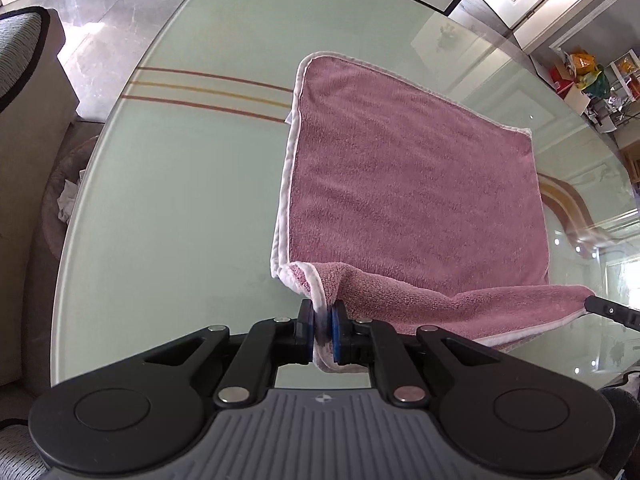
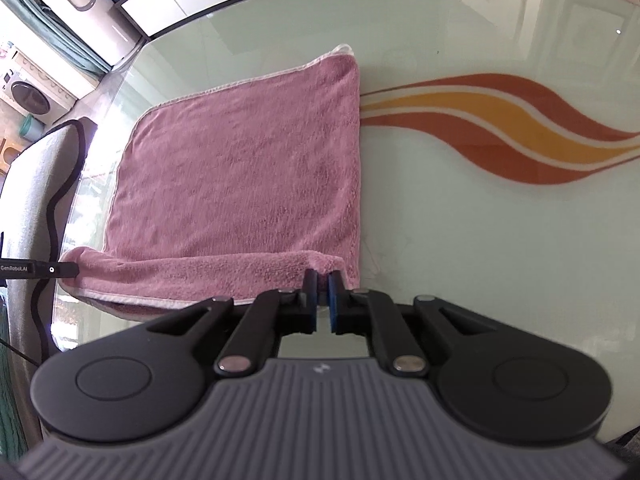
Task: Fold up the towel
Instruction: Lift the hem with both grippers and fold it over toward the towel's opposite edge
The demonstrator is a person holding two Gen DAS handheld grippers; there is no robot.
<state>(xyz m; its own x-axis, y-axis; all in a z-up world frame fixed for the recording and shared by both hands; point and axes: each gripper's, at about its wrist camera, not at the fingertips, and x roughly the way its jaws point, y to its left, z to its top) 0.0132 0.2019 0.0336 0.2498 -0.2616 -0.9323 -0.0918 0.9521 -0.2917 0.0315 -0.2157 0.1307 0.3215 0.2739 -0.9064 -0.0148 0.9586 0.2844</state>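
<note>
A pink towel with a white hem lies on the pale green glass table; it also shows in the right wrist view. My left gripper is shut on the towel's near left corner, lifted off the table. My right gripper is shut on the near right corner. The near edge hangs raised between the two grippers. The right gripper's finger shows at the right of the left wrist view. The left gripper's finger shows at the left of the right wrist view.
The table has orange and yellow wave stripes right of the towel and thin stripes to its left. A grey upholstered chair stands at the table's left edge. Cabinets and shelves stand beyond the far edge.
</note>
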